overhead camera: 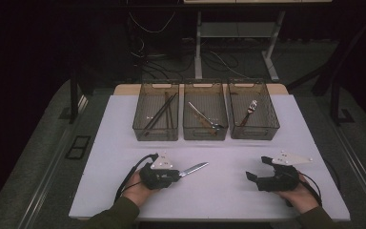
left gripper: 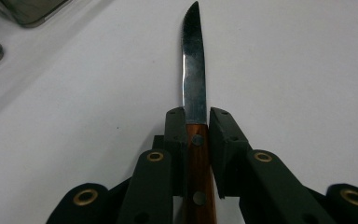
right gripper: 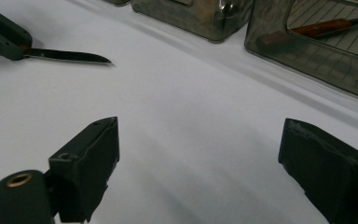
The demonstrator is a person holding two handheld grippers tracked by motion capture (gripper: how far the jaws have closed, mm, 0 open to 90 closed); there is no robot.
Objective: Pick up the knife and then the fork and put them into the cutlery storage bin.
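Though wood-handled, knife (left gripper: pixel 194 88) steel-bladed.

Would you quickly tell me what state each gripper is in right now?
Left gripper: closed on the knife handle.
Right gripper: open, holding nothing.

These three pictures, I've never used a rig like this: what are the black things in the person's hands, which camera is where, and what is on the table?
The black things are hand-held two-jaw grippers, one per hand. The high view looks down on the white table from the person's side: the left gripper sits at the left, the right gripper at the right.

The other two pictures come from cameras riding on the grippers, looking along their jaws. In the left gripper view, the jaws sit on either side of the wooden handle of a knife, blade pointing away. In the right gripper view, the jaws stand wide apart over bare table.

At the far edge stand three clear bins: the left bin holds dark sticks, the middle bin long metal utensils, the right bin a fork.
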